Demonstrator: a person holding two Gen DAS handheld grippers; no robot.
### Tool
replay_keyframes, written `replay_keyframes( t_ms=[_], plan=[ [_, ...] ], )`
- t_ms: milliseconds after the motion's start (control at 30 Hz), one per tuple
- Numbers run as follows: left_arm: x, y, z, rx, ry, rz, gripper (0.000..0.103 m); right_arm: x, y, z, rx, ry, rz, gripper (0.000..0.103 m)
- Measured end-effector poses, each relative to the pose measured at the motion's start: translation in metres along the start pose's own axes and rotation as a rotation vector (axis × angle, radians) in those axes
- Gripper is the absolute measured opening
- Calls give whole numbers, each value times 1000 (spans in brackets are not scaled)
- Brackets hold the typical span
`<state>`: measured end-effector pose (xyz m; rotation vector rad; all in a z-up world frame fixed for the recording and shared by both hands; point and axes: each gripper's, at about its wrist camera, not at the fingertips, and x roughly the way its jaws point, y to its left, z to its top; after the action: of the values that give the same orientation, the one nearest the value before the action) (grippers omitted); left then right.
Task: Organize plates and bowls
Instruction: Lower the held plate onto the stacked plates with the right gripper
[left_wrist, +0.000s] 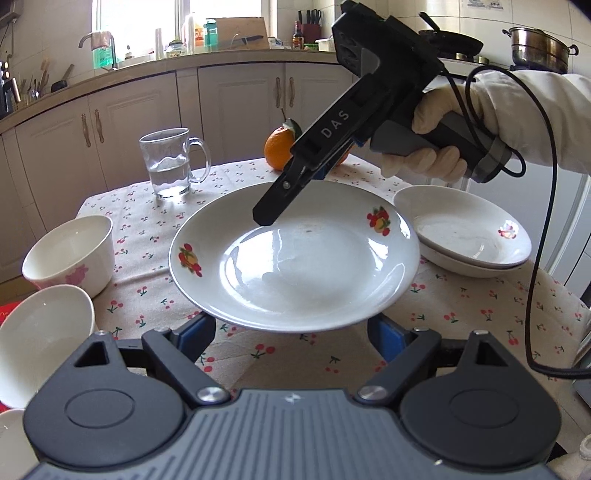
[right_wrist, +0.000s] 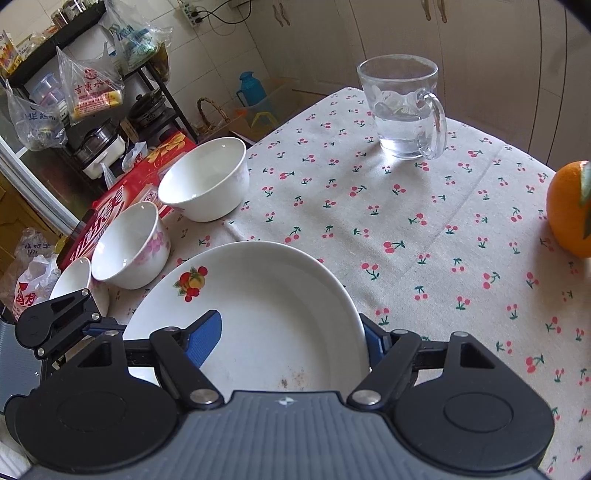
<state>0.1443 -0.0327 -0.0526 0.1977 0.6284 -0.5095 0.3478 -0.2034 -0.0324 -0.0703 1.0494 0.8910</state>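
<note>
Both tongs are sharing one fruit-patterned plate (left_wrist: 295, 258): the left tongs (left_wrist: 291, 343) are cradling its near rim between spread fingers, while the right tongs (right_wrist: 291, 339) are clamping its far rim, holding it just above the table (right_wrist: 424, 229), probably bound for the stacked plates (left_wrist: 465, 236).
</note>
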Motion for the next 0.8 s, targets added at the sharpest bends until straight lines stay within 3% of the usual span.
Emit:
replay_keyframes(
  t_ms=[367,800],
  plan=[
    [-10,-25,14,58,-11,-48,89,-39,1,-28,29,-60,-32,82],
    [1,-73,32,135,-9,-181,89,-100,-15,-88,127,-144,-125,82]
  ],
)
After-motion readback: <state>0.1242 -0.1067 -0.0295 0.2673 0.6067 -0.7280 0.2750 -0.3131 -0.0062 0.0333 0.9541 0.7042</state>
